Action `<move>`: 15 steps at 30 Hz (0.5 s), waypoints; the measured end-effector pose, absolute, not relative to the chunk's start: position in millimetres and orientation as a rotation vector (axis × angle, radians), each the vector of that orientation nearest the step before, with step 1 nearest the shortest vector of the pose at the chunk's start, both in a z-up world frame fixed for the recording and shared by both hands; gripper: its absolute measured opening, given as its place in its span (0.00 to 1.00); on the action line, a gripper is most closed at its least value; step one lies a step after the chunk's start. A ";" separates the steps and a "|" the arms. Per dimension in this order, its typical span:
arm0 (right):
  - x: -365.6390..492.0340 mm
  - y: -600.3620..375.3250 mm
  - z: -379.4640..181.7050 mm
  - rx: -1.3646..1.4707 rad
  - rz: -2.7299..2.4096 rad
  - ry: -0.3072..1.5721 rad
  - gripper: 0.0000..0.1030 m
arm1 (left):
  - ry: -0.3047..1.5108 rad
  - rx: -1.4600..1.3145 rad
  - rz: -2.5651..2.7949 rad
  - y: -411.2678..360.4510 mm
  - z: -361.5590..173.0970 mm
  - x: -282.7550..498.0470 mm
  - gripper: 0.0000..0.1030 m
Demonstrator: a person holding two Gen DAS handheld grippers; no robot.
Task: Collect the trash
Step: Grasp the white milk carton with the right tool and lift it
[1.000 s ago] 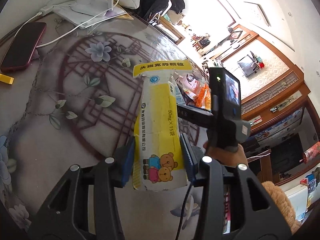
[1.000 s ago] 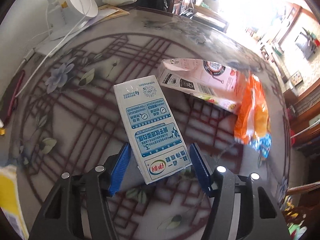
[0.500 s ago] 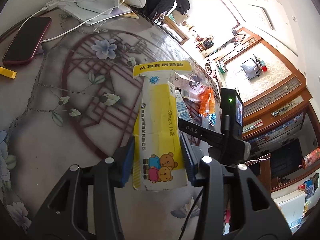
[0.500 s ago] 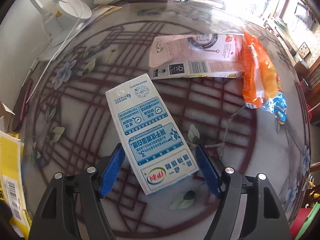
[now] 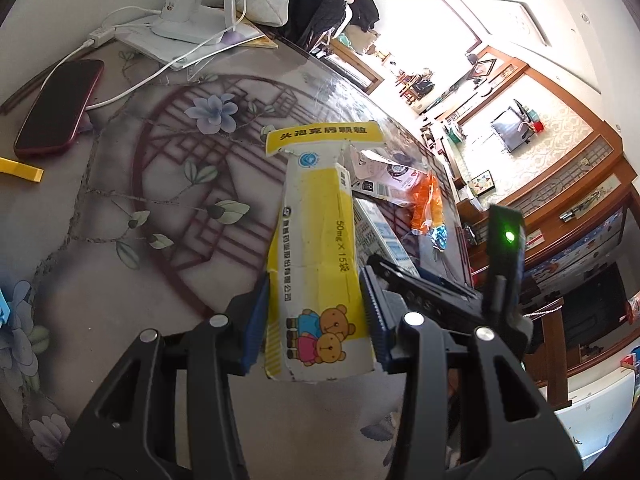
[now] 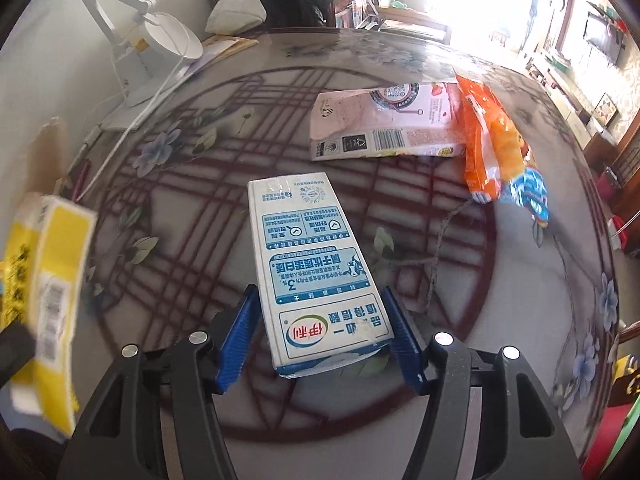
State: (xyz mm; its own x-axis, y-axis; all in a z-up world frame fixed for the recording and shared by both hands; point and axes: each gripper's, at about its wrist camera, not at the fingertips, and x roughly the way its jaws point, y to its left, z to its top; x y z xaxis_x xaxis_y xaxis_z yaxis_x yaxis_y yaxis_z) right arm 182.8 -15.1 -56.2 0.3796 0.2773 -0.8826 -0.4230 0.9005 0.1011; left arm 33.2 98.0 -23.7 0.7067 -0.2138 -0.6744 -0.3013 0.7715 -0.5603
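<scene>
Glass-topped floral table (image 6: 520,320) lies under both tongs: the left gripper (image 5: 316,312) clamps a yellow medicine box (image 5: 320,280), the right gripper (image 6: 326,336) clamps a blue-white milk carton (image 6: 312,264), each lifted for disposal, while a pink carton (image 6: 384,128) and an orange wrapper (image 6: 488,140) wait beyond.

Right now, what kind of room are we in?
Probably a living or dining room at home. The table has a flowered cloth under glass, a desk lamp and a charging phone sit on it, and a TV stands by wooden cabinets.
</scene>
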 end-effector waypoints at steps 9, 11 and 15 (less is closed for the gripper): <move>116.5 -56.5 -44.7 0.081 0.512 1.134 0.57 | 0.813 -0.683 0.057 94.2 -25.2 35.8 0.40; 102.0 -70.1 -43.3 0.181 0.524 1.149 0.57 | 0.815 -0.677 0.061 93.5 -25.5 35.9 0.40; 76.8 -88.7 -39.0 0.300 0.530 1.161 0.57 | 0.821 -0.655 0.055 88.2 -26.0 36.6 0.40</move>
State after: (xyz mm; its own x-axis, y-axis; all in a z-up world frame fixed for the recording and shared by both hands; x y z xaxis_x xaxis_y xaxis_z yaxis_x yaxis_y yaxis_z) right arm 76.8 -88.7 -39.0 0.2955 0.5408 -0.7875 -0.2399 0.8399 0.4868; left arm 36.6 88.2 -26.0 0.6917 -0.1997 -0.6940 -0.2900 0.8033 -0.5201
